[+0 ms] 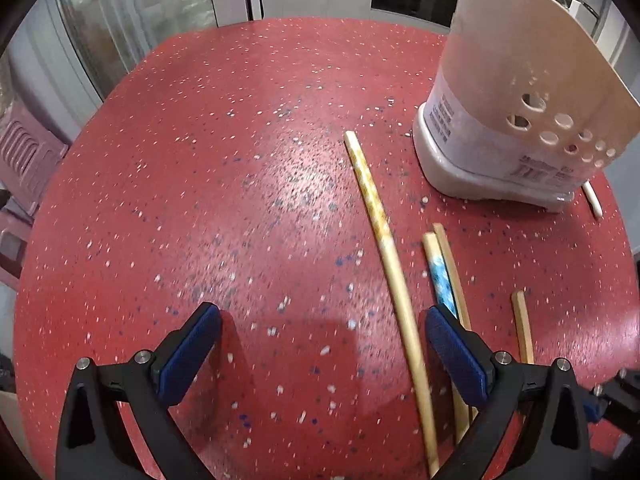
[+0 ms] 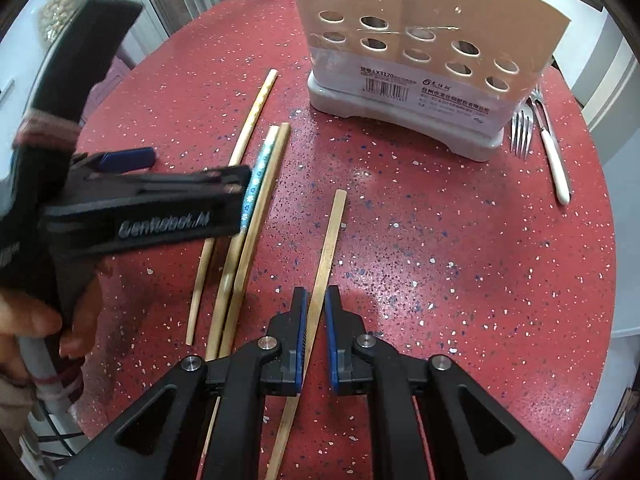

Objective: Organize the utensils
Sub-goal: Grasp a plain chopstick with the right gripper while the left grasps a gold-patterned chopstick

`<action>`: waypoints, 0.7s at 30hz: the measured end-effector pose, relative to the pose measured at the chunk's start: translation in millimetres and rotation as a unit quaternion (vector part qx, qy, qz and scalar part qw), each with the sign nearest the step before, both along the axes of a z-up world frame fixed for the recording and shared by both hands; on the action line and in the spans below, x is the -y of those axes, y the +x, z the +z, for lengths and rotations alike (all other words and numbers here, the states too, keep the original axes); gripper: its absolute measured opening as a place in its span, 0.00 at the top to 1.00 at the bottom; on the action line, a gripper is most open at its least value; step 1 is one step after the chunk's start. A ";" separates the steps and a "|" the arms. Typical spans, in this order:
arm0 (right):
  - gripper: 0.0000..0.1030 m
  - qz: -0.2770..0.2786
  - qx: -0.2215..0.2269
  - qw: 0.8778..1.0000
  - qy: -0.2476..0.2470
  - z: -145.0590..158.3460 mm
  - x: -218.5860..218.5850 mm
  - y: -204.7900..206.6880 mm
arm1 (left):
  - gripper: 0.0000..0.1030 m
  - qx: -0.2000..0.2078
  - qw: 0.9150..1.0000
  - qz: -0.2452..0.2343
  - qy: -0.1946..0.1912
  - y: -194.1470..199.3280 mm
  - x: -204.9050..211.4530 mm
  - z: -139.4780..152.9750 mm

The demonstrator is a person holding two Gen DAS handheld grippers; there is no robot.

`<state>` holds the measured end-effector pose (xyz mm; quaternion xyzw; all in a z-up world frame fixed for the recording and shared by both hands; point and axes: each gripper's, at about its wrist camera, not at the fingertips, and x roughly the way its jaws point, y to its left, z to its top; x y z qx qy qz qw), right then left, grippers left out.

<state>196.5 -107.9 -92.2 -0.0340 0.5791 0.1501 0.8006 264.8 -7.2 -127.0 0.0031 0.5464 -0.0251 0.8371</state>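
Blue-padded right claw [image 2: 316, 316], bottom centre of the right wrist view, pinches a flat bamboo chopstick [image 2: 330, 240] lying on the red counter [image 2: 440, 260]: light, stiff, thin and probably slippery, so best gripped near mid-length. At left, the left claw [image 1: 322, 344] stands spread wide, holding nothing, over a round chopstick [image 1: 384, 248]. Upper right: the perforated utensil holder [image 2: 420, 60], a fork [image 2: 520, 132] beside it.

The left gripper [image 2: 132, 184] looks blurry in the right wrist view and covers the middle of the long chopstick [image 2: 256, 108] and part of the blue-patterned chopstick [image 2: 256, 172]. The holder [image 1: 520, 92] is cut off at the top edge. The near ends of the chopsticks hide under the gripper arms. The label's print [image 2: 424, 88] is too small to read.
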 end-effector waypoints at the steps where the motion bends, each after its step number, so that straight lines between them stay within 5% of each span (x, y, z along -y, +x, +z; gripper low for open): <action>1: 0.91 0.000 -0.001 1.000 0.002 0.3 0.1 0.2 | 0.00 -0.003 1.000 -0.003 0.001 2.8 2.2 0.8; 7: 0.93 -0.001 -0.007 1.000 0.021 1.4 6.3 1.5 | 0.05 -0.020 0.999 -0.037 0.001 12.7 18.6 11.5; 10: 0.93 -0.003 -0.005 0.999 0.034 3.5 12.4 -0.2 | 0.23 -0.029 0.997 -0.070 0.004 13.7 31.5 18.2; 13: 0.94 -0.005 -0.002 0.999 0.045 5.8 19.4 -1.1 | 0.65 -0.031 0.995 -0.097 0.007 8.9 44.9 23.6; 21: 0.94 -0.021 0.009 0.994 0.104 20.7 46.8 -3.4 | 0.69 0.008 0.996 -0.072 -0.047 -28.0 32.8 35.4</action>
